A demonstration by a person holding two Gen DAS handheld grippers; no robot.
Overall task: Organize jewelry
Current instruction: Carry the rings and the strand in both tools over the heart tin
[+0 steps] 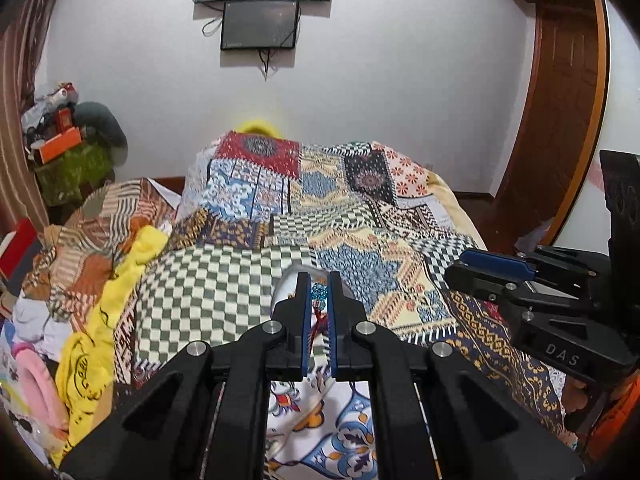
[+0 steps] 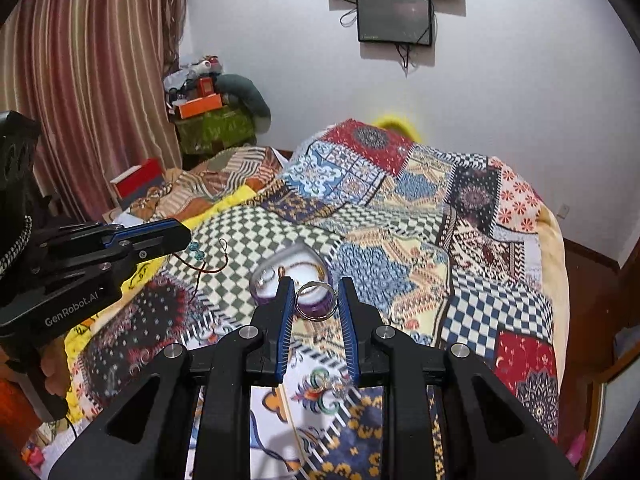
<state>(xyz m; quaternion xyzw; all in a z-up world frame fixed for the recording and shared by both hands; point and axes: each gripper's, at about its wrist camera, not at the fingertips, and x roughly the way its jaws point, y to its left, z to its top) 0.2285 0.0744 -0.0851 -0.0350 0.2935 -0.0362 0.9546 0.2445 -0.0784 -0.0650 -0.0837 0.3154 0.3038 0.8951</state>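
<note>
My left gripper (image 1: 318, 294) is shut on a red cord necklace with blue beads (image 1: 319, 293). In the right wrist view the same gripper (image 2: 182, 236) holds the necklace (image 2: 200, 260) above the bedspread, its cord hanging down. My right gripper (image 2: 316, 294) is shut on a metal bangle (image 2: 316, 300), held just above a clear purple-rimmed jewelry container (image 2: 280, 276) on the quilt. The container holds other jewelry. In the left wrist view the right gripper (image 1: 460, 266) is at the right, side on.
A patchwork quilt (image 2: 420, 220) covers the bed. Small rings (image 2: 328, 388) lie on the quilt near me. Yellow cloth and clutter (image 1: 80, 340) are at the left. A red box (image 2: 138, 180), curtain and wall screens (image 2: 394, 18) stand behind.
</note>
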